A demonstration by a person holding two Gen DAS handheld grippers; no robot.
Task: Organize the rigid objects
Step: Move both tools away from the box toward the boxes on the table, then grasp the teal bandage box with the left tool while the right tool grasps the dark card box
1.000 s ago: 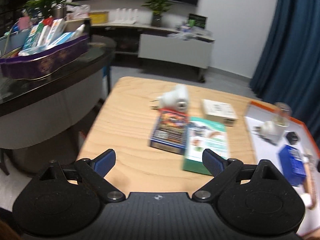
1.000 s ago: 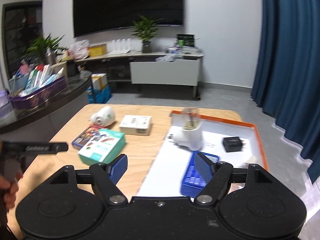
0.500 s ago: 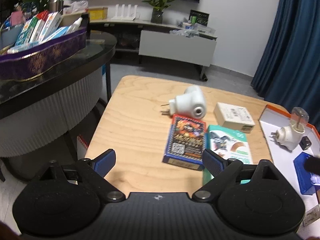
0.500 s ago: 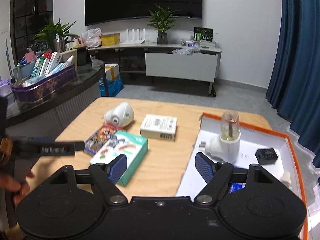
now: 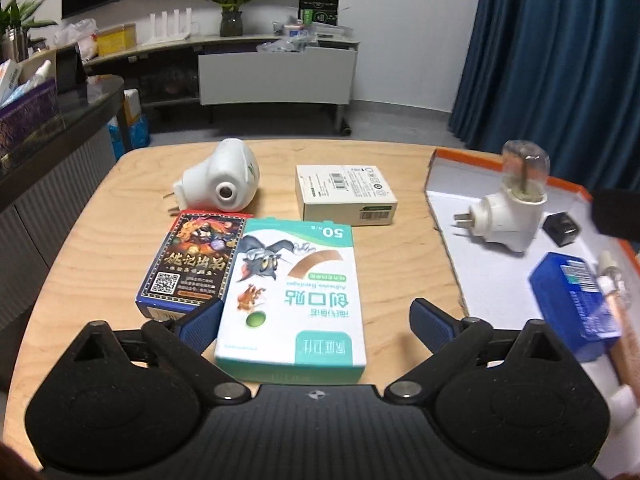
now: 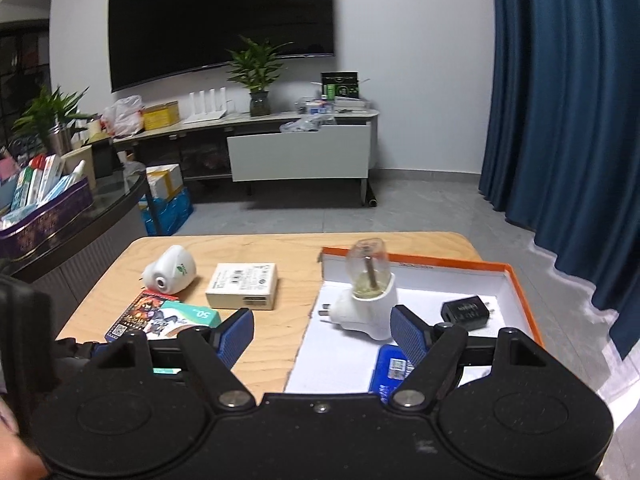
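On the wooden table (image 5: 104,240) lie a green-white bandage box (image 5: 294,300), a dark card box (image 5: 192,264), a white plug-in device (image 5: 220,188) and a white carton (image 5: 346,194). The orange-rimmed white tray (image 5: 448,248) holds a plug-in vaporizer with a clear bottle (image 5: 512,208), a black charger (image 5: 562,229) and a blue box (image 5: 572,300). My left gripper (image 5: 314,320) is open, its fingers either side of the bandage box's near end. My right gripper (image 6: 322,334) is open and empty, above the tray's (image 6: 524,300) left edge near the vaporizer (image 6: 368,296).
A dark counter (image 6: 100,216) with a purple tin of boxes (image 6: 44,204) stands left of the table. A TV cabinet (image 6: 300,152) is behind, blue curtains (image 6: 560,120) at right. A slim tube (image 5: 618,312) lies at the tray's right side.
My left gripper has moved right and forward, so the bandage box now lies between its open fingers. My right gripper has moved back and tilted up a little.
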